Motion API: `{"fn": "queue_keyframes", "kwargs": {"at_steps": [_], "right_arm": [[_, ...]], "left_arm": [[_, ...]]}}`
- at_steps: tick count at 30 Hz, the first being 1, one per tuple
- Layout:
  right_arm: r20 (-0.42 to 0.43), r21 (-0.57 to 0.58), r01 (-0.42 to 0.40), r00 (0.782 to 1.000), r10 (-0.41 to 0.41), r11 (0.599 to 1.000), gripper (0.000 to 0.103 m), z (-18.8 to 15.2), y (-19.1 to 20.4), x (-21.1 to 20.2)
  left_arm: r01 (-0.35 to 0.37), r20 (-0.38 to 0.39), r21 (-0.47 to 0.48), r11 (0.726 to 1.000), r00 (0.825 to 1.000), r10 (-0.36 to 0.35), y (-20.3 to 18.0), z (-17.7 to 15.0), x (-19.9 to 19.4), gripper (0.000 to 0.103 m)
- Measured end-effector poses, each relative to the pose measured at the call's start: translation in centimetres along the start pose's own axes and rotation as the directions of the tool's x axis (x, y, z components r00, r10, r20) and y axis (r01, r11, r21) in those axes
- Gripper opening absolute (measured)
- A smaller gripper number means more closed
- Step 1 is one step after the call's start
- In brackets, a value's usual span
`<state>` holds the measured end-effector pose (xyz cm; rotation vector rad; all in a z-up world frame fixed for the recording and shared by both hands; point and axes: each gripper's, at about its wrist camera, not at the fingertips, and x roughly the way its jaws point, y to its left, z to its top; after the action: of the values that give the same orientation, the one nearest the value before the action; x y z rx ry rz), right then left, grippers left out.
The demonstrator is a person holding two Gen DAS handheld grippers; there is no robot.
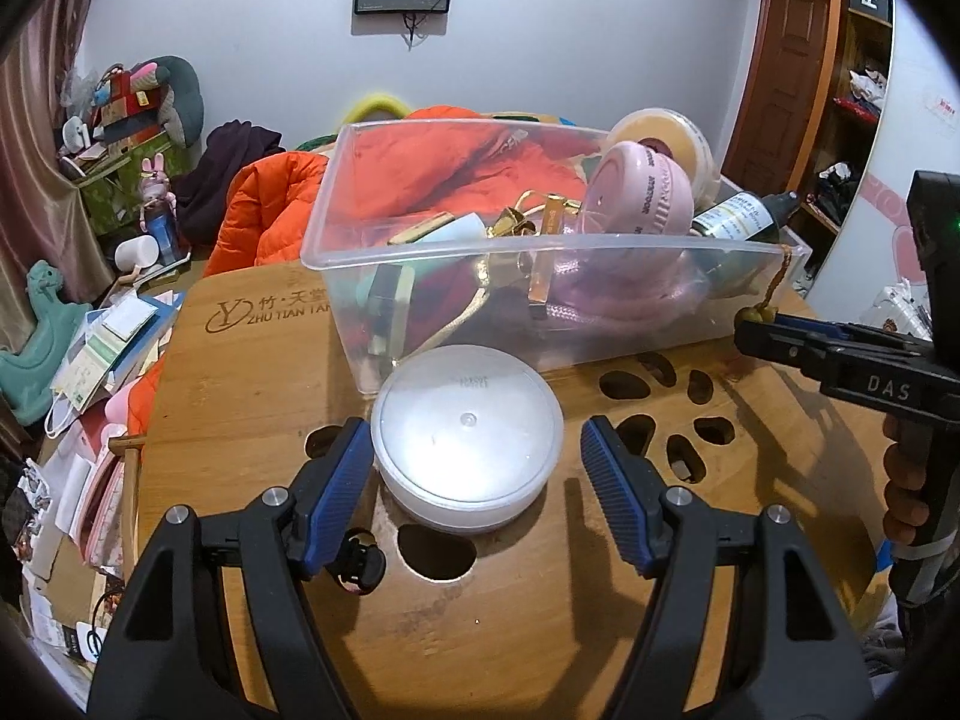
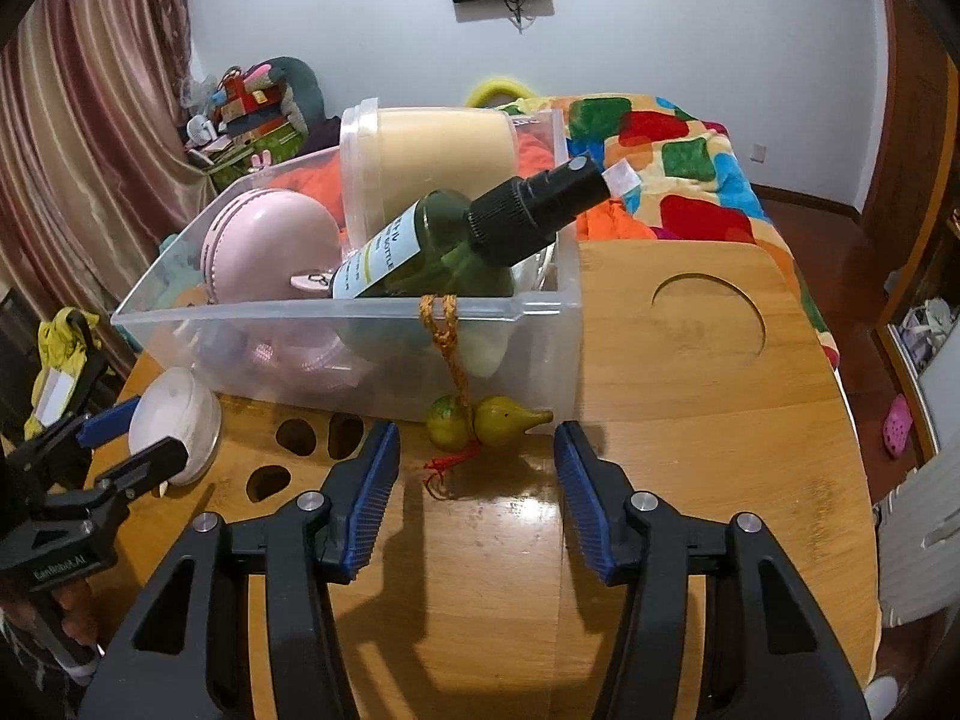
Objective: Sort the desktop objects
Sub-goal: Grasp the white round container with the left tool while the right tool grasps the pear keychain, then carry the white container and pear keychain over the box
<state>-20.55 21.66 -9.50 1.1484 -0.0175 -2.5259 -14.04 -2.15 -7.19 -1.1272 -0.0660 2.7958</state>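
Bamboo surface [image 1: 252,420] up front, cluttered bedroom behind, and both tools are poised at the clear plastic bin [image 1: 456,252], which is already loaded with a pink round case [image 2: 270,246], a green spray bottle [image 2: 456,240] and a cream tub [image 2: 426,156]. Left tool [image 1: 474,450] is spread wide and gripping nothing, with the round white lidded container [image 1: 468,450] sitting squarely between its blue pads [image 1: 351,456]; the left pad looks just about against the rim, the right one a little apart. Being round, it has no long axis to line up, so a straight close looks enough. Over to the right tool [image 2: 477,462]: also wide open and empty, with the little pair of green gourds [image 2: 486,417] directly ahead, just past its fingertips, against the bin's near wall, their cord looped over the bin rim. The gourds lie crosswise to the approach, so the right tool seems the nearer one for them.
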Motion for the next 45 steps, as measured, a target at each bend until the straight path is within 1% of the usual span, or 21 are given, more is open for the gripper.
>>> {"fn": "queue_keyframes", "kwargs": {"at_steps": [1, 5, 6, 8, 9, 15, 18, 24, 27, 30, 34, 41, 45], "right_arm": [[-0.001, 0.003, 0.007, 1.000, -0.007, 1.000, 0.049, 0.0, 0.1, 0.0], [-0.002, 0.021, 0.025, 1.000, -0.025, 0.999, 0.040, 0.1, 0.2, 0.0], [-0.007, 0.031, 0.014, 1.000, -0.014, 0.999, 0.034, 0.1, 0.1, 0.0], [-0.021, 0.051, -0.007, 1.000, 0.008, 0.999, 0.031, 0.0, 0.0, 0.2], [-0.020, 0.058, -0.018, 1.000, 0.019, 0.998, 0.031, -0.1, 0.0, 0.2], [-0.014, 0.051, -0.010, 1.000, 0.011, 0.999, 0.031, 0.1, 0.6, 0.2], [-0.005, 0.059, -0.016, 1.000, 0.017, 0.998, 0.031, 0.4, 0.6, 0.0], [0.007, 0.050, 0.000, 1.000, 0.000, 0.999, 0.031, 0.5, 1.3, 0.1], [0.014, 0.041, 0.008, 1.000, -0.008, 0.999, 0.027, 0.3, 1.5, 0.2], [0.033, 0.017, 0.016, 0.999, -0.017, 1.000, 0.027, 0.1, 1.8, -0.3], [0.068, -0.005, -0.011, 0.998, 0.011, 1.000, 0.027, -0.2, 2.2, -1.4], [0.108, -0.010, -0.034, 0.994, 0.035, 0.999, 0.027, 0.0, 2.3, -3.1], [0.131, -0.008, -0.070, 0.989, 0.071, 0.998, 0.027, 0.6, 2.3, -4.1]], "left_arm": [[-0.005, -0.004, 0.003, 1.000, 1.000, 0.005, -0.1, 0.0, 0.1, 0.070], [-0.032, -0.017, 0.023, 0.999, 0.999, 0.033, -0.7, 0.0, 0.5, 0.070], [-0.037, -0.018, 0.025, 0.999, 0.999, 0.037, -0.8, -0.1, 0.5, 0.070], [-0.039, -0.022, 0.024, 0.999, 0.999, 0.039, -0.8, -0.1, 0.6, 0.070], [-0.039, -0.025, 0.020, 0.999, 0.999, 0.040, -0.7, -0.1, 0.7, 0.070], [-0.045, -0.024, 0.004, 0.999, 0.999, 0.045, -0.3, -0.1, 0.7, 0.064], [-0.047, -0.023, 0.006, 0.999, 0.999, 0.047, -0.4, -0.1, 0.6, 0.064], [-0.049, -0.022, 0.015, 0.999, 0.999, 0.049, -0.5, -0.2, 0.7, 0.064], [-0.054, -0.019, 0.017, 0.998, 0.998, 0.054, -0.6, -0.2, 0.7, 0.064], [-0.029, 0.007, 0.019, 0.999, 1.000, 0.029, -0.6, -0.1, 0.3, 0.064], [0.024, 0.018, -0.028, 0.999, 1.000, -0.024, 0.0, -0.1, -0.4, 0.064], [0.019, 0.063, -0.026, 0.999, 0.998, -0.018, -0.3, 0.2, -2.3, 0.064], [0.027, 0.104, -0.029, 0.999, 0.994, -0.024, -0.3, 1.0, -3.7, 0.064]]}}
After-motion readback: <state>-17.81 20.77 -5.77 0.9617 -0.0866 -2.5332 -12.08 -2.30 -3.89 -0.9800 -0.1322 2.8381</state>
